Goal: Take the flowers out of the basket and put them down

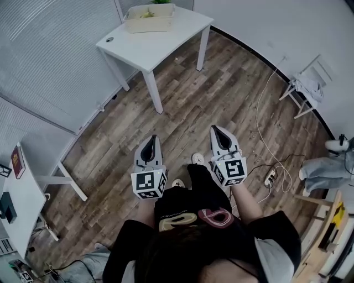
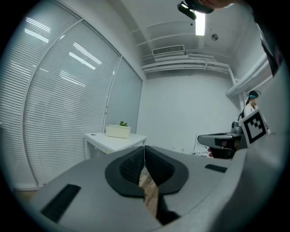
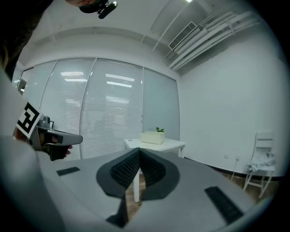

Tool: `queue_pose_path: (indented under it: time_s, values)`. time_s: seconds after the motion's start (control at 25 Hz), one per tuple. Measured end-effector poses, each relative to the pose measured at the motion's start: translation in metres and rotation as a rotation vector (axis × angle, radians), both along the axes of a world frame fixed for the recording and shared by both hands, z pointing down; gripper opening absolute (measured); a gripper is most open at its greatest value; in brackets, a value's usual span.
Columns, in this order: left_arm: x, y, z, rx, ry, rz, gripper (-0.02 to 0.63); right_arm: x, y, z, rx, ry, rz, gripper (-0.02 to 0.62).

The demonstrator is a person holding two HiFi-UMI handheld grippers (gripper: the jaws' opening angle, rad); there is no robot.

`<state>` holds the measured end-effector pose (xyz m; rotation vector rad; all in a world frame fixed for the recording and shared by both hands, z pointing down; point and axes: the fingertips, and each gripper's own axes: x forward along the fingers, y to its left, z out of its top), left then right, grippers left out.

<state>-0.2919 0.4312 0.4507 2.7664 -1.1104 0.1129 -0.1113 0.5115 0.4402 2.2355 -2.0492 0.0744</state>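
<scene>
A cream basket [image 1: 149, 19] with green flowers [image 1: 148, 11] in it stands on a white table [image 1: 166, 41] at the far end of the room. It also shows small in the left gripper view as the basket [image 2: 118, 131] and in the right gripper view as the basket [image 3: 152, 137] with a green sprig [image 3: 159, 130]. My left gripper [image 1: 151, 138] and right gripper [image 1: 214, 130] are held low in front of the person, far from the table. Both are shut with nothing between their jaws.
Wood floor lies between me and the table. A white folding chair [image 1: 310, 83] stands at the right wall, cables and a power strip [image 1: 270, 177] lie on the floor to the right. Another white desk [image 1: 19, 204] is at the left, by the blinds.
</scene>
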Motion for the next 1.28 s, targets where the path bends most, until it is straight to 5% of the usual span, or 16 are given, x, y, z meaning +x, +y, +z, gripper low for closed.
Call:
queue_pose_path:
  time_s: [0.36,1.28]
  values:
    - [0.031,-0.049,0.001,0.003,-0.023,-0.070,0.018,0.038,-0.058,0.014,-0.008,-0.035,-0.068,0.011]
    - [0.224,-0.187,0.005,-0.012,-0.014,-0.224,0.018,0.218,-0.228,0.030,-0.093,-0.034,-0.289,0.011]
